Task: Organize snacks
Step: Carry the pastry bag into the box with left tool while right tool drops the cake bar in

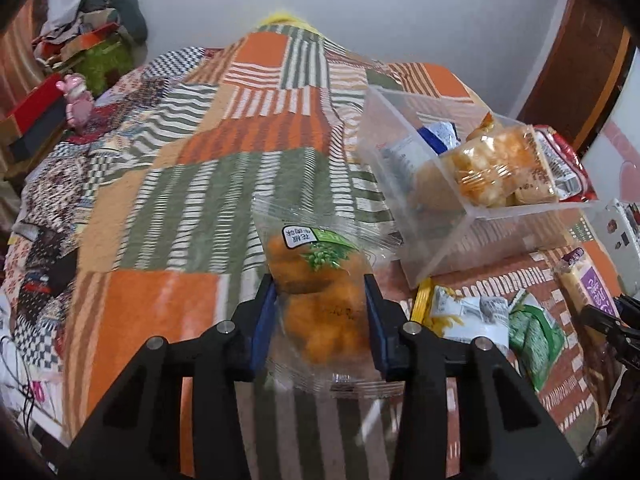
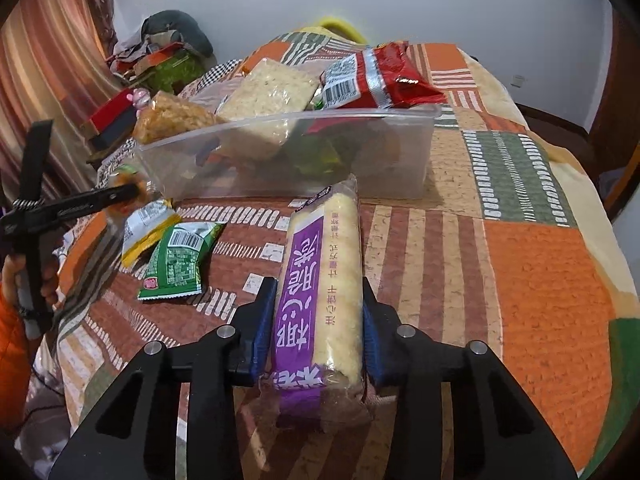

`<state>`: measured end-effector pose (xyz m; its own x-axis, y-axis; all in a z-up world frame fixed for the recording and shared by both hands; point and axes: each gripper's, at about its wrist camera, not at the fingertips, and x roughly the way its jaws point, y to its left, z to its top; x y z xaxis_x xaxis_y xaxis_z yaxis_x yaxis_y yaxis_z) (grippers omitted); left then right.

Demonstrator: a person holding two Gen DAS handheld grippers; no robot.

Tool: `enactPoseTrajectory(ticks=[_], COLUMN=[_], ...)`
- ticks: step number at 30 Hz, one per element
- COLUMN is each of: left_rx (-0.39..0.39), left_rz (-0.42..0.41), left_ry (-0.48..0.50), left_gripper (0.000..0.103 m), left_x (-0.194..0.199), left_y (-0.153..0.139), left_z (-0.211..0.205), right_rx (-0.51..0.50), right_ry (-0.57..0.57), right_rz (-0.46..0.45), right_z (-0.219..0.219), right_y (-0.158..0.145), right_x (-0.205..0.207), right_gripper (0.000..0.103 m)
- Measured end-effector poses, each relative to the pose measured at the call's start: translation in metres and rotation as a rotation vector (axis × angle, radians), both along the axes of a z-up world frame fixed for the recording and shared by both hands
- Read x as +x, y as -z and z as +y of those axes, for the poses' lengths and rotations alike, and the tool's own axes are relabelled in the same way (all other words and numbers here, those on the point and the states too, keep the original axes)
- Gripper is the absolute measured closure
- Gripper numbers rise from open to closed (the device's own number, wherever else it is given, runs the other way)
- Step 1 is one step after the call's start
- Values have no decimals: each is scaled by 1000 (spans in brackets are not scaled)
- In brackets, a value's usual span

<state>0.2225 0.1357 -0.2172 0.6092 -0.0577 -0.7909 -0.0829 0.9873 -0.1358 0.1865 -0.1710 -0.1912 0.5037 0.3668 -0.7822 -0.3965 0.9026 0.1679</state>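
The left gripper (image 1: 320,300) has its blue pads pressed against both sides of a clear packet of orange puffs (image 1: 320,280) — the jaws are pinching it. The packet's long axis runs straight ahead along the fingers, its sealed end with the white-and-green label pointing away from the camera, toward the far side of the patchwork quilt (image 1: 192,184). The packet appears raised off the quilt, though I cannot tell for sure.

The right gripper (image 2: 320,312) is clamped on a long purple-labelled roll of pale crackers (image 2: 324,280). The roll's long axis also lies along the fingers, its far end pointing at the near wall of the clear plastic bin (image 2: 360,152) and stopping just short of it; the near end sticks out behind the pads. Whether the roll rests on the quilt or is lifted is unclear.

The bin sits on the quilt and holds several packets: a red bag (image 2: 372,76) leaning over the rim, a pale rice-cake packet (image 2: 268,88) and a golden crispy one (image 2: 172,118). Just beside the bin's near left corner lie a green packet (image 2: 176,260) and a yellow-and-white packet (image 2: 146,226), touching each other — both flat on the quilt. A hand in an orange sleeve (image 2: 12,340) holds the left gripper's handle at the frame edge.
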Motion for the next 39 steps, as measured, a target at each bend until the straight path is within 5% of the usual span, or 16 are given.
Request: enactPoseTrajectory(ticks=[20, 29, 39], left_rx=[12, -9, -11], left_rz=[-251, -264, -234], left_ry=[45, 85, 110], left_gripper=[62, 62, 62], left_x=[-20, 13, 65], left_y=[-111, -117, -102], left_z=[-42, -71, -92], right_rx=[49, 46, 32], right_ry=[11, 10, -6], right_rz=[-273, -327, -278], right_z=[-6, 9, 27], right_y=[-83, -91, -72], right_x=[11, 47, 83], right_gripper=[68, 68, 68])
